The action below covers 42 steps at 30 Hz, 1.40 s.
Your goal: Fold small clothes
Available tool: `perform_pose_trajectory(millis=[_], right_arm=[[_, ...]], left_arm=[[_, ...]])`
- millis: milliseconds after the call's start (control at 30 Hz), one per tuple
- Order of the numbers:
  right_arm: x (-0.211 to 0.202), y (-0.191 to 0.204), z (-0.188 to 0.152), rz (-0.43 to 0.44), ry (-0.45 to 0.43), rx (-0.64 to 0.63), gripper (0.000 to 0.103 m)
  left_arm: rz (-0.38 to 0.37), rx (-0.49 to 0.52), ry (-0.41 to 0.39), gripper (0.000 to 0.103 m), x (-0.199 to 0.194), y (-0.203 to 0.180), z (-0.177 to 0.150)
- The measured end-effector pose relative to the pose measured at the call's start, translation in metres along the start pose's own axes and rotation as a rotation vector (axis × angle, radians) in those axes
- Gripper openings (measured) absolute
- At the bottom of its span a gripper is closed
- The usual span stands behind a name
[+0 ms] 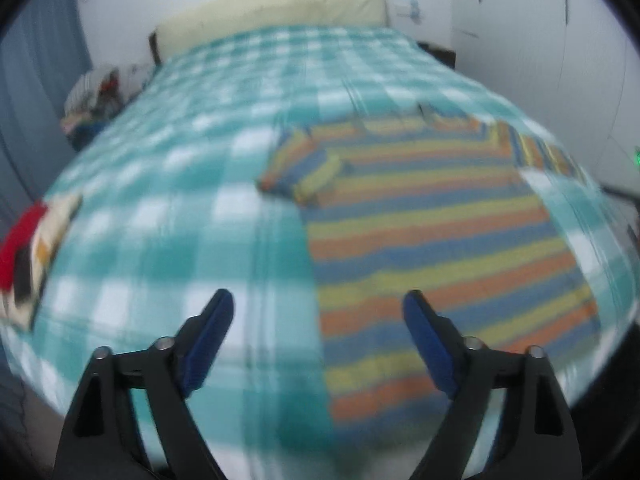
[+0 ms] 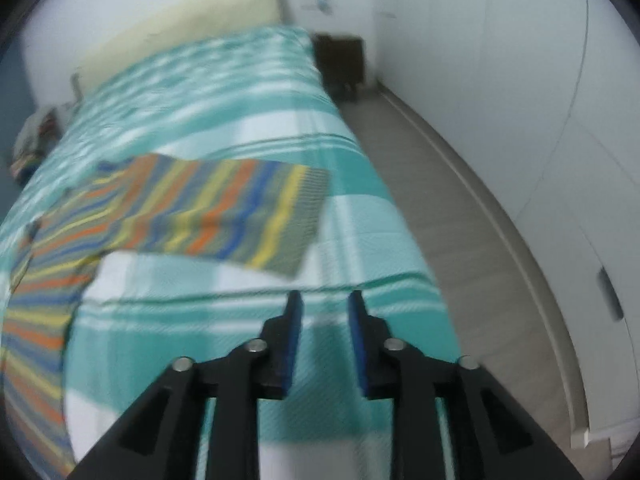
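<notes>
A small sweater (image 1: 440, 232) striped in orange, yellow and blue lies flat on the teal-and-white checked bedcover (image 1: 180, 200). Its left sleeve (image 1: 304, 172) is folded in over the body. My left gripper (image 1: 318, 300) hangs above the sweater's near left edge, jaws wide apart and empty. In the right wrist view the other sleeve (image 2: 224, 212) stretches out to the right, its ribbed cuff (image 2: 312, 196) toward the bed's edge. My right gripper (image 2: 324, 300) hovers over the bedcover (image 2: 360, 208) just short of that sleeve, jaws a little apart with nothing between them.
A folded red, white and black garment (image 1: 28, 248) lies at the bed's left edge. A cream headboard (image 1: 272, 12) stands at the far end, with a heap of clothes (image 1: 92, 96) beside it. To the right are the floor (image 2: 472, 240), a dark nightstand (image 2: 340, 68) and white wardrobe doors (image 2: 540, 100).
</notes>
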State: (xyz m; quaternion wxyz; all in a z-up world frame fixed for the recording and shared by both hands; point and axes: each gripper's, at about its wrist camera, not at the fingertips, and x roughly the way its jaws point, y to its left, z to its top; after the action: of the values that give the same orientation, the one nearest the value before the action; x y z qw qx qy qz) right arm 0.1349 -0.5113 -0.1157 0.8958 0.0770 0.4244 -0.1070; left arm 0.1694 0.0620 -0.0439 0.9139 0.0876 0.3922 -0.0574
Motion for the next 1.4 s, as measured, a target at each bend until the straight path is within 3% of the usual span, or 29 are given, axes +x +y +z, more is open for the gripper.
perform_pose_trajectory(millis=[67, 167, 267, 333, 467, 533, 567, 600, 633, 767, 833, 900, 967, 1033, 1100, 1300, 1400], right_arm=[[-0.015, 0.024, -0.012, 0.050, -0.036, -0.027, 0.045], [-0.026, 0.067, -0.040, 0.141, -0.065, -0.082, 0.047], [-0.019, 0.099, -0.067, 0.171, -0.064, -0.128, 0.047], [-0.002, 0.109, -0.078, 0.157, -0.031, -0.121, 0.048], [0.002, 0.114, -0.084, 0.142, -0.058, -0.134, 0.050], [0.005, 0.110, -0.085, 0.155, -0.059, -0.122, 0.051], [0.004, 0.110, -0.087, 0.158, -0.064, -0.120, 0.051], [0.005, 0.110, -0.087, 0.157, -0.070, -0.120, 0.051], [0.006, 0.112, -0.087, 0.151, -0.075, -0.125, 0.052], [0.007, 0.117, -0.088, 0.137, -0.079, -0.142, 0.054], [0.007, 0.116, -0.088, 0.140, -0.080, -0.141, 0.055], [0.007, 0.116, -0.088, 0.142, -0.082, -0.139, 0.055], [0.008, 0.116, -0.087, 0.143, -0.083, -0.140, 0.055], [0.008, 0.117, -0.087, 0.142, -0.083, -0.140, 0.055], [0.009, 0.117, -0.087, 0.138, -0.083, -0.143, 0.055], [0.010, 0.117, -0.087, 0.131, -0.084, -0.151, 0.055], [0.011, 0.118, -0.086, 0.117, -0.086, -0.154, 0.055]], left_arm=[[0.008, 0.059, -0.013, 0.092, 0.024, 0.002, 0.023], [0.018, 0.216, -0.012, 0.091, 0.074, -0.015, 0.049], [0.044, 0.378, 0.025, 0.077, 0.128, -0.036, 0.059], [0.047, 0.418, 0.068, 0.072, 0.162, -0.040, 0.063], [0.030, 0.423, 0.133, 0.069, 0.209, -0.035, 0.063], [-0.011, 0.360, 0.120, 0.069, 0.216, -0.025, 0.064], [-0.050, 0.299, 0.126, 0.056, 0.218, -0.017, 0.066], [-0.073, 0.254, 0.136, 0.023, 0.219, -0.011, 0.068], [-0.083, 0.217, 0.146, 0.007, 0.219, -0.004, 0.069], [-0.165, 0.026, 0.088, 0.006, 0.190, 0.040, 0.080], [-0.185, -0.155, 0.025, 0.006, 0.167, 0.085, 0.085], [-0.141, -0.312, -0.007, 0.006, 0.156, 0.128, 0.083], [-0.025, -0.435, -0.007, 0.006, 0.153, 0.168, 0.074], [0.099, -0.507, 0.019, 0.005, 0.159, 0.199, 0.062], [0.152, -0.562, 0.064, 0.005, 0.169, 0.217, 0.044], [0.189, -0.574, 0.125, 0.004, 0.189, 0.214, 0.017], [0.175, -0.631, 0.143, 0.004, 0.193, 0.226, -0.001]])
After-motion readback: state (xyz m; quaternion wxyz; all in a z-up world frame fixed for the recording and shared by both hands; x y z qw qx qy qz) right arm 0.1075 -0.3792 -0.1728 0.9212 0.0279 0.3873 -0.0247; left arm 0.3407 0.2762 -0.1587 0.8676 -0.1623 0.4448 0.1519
